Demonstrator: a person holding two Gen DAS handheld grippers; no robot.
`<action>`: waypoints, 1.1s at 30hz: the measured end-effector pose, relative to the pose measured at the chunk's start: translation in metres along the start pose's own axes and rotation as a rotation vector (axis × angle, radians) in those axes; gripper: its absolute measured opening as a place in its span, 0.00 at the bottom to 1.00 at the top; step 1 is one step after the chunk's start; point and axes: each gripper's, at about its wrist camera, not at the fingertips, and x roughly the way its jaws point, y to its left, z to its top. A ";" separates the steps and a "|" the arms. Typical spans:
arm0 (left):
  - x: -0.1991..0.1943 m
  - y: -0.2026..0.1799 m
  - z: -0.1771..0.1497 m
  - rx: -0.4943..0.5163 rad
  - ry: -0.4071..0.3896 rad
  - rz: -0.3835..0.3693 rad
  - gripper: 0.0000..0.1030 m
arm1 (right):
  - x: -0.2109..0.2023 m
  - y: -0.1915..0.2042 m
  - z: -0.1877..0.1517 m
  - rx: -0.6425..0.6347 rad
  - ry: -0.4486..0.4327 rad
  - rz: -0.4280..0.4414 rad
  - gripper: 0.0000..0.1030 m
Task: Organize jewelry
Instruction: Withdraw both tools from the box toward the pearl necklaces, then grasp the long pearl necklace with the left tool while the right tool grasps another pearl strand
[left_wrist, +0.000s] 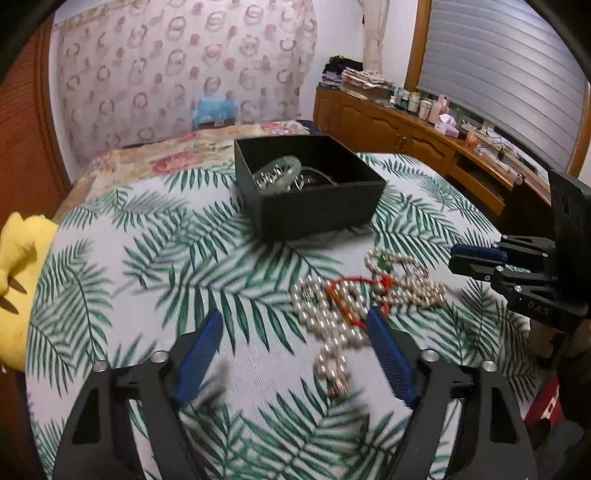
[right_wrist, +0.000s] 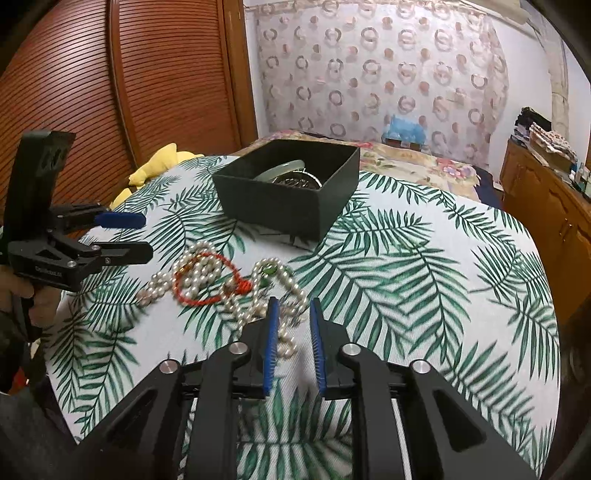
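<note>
A tangle of pearl necklaces (left_wrist: 343, 306) with a red cord bracelet (left_wrist: 351, 291) lies on the leaf-print cloth; it also shows in the right wrist view (right_wrist: 207, 277), the red cord (right_wrist: 207, 284) among the pearls. A black open box (left_wrist: 306, 184) behind it holds a pale green bangle (left_wrist: 280, 166) and other jewelry; the box (right_wrist: 291, 192) also shows in the right wrist view. My left gripper (left_wrist: 295, 321) is open wide and empty, just left of the pearls. My right gripper (right_wrist: 293, 306) is open narrowly, its jaws on either side of a pearl strand, not closed on it.
The leaf-print table (left_wrist: 147, 277) stands before a flowered bed (left_wrist: 166, 155). A yellow plush toy (left_wrist: 18, 280) lies at the left edge. A wooden cabinet (left_wrist: 406, 129) with bottles runs along the right. A wooden slatted door (right_wrist: 110, 74) stands at left.
</note>
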 end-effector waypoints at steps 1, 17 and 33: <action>0.000 -0.001 -0.003 -0.001 0.005 -0.002 0.64 | -0.003 0.002 -0.002 0.002 -0.003 -0.001 0.23; 0.017 -0.004 -0.016 -0.036 0.068 -0.071 0.29 | -0.020 0.014 -0.019 0.003 -0.005 -0.008 0.28; -0.038 -0.014 0.000 -0.006 -0.081 -0.063 0.07 | 0.002 0.013 -0.013 -0.017 0.049 -0.006 0.28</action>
